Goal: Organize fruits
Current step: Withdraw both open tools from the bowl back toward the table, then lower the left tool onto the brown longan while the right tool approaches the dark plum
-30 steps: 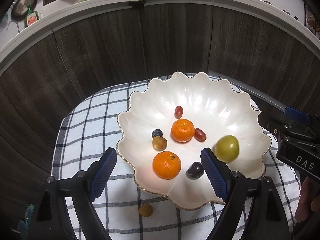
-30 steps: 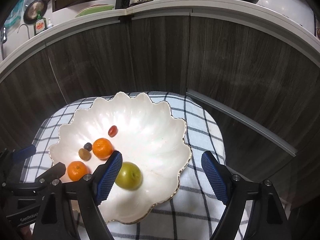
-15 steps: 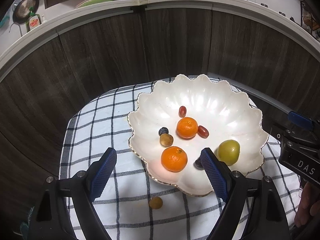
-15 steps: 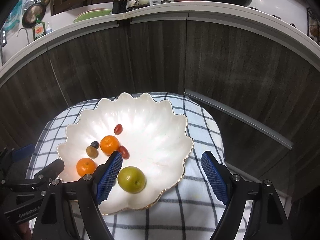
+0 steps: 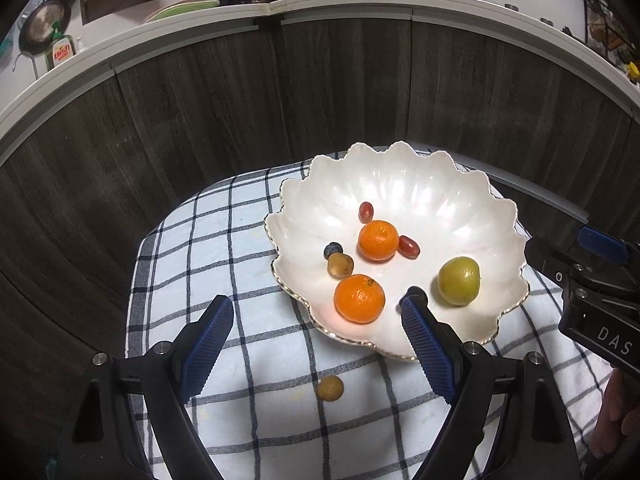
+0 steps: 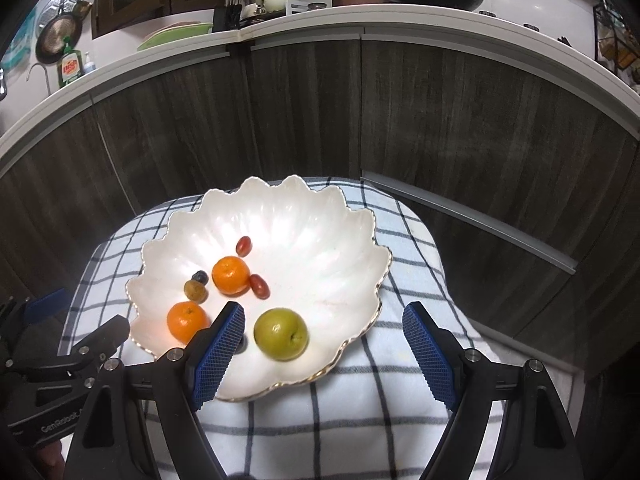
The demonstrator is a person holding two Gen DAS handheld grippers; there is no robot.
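A white scalloped bowl (image 5: 440, 184) (image 6: 320, 216) sits on a checked cloth. In it lie two mandarins (image 5: 359, 298) (image 5: 378, 240), a green fruit (image 5: 459, 280) (image 6: 281, 333), two red grapes (image 5: 365, 211), a blueberry (image 5: 333, 249), a small brown fruit (image 5: 340, 265) and a dark one half hidden behind my finger. Another small brown fruit (image 5: 330, 388) lies on the cloth in front of the bowl. My left gripper (image 5: 316, 344) hangs open above the bowl's near rim with nothing between its fingers. My right gripper (image 6: 324, 354) is open too, over the bowl's right front edge.
The checked cloth (image 5: 224, 248) covers a small round table whose edges drop off on all sides. Dark wood cabinet fronts (image 5: 200, 112) stand close behind it, with a white counter (image 5: 320, 4) carrying kitchenware above. The right gripper's body (image 5: 596, 300) shows at the right.
Both grippers have drawn back and slightly up from the bowl, so bowl and fruit look smaller and farther away. The green fruit has settled in the bowl. Both stay open.
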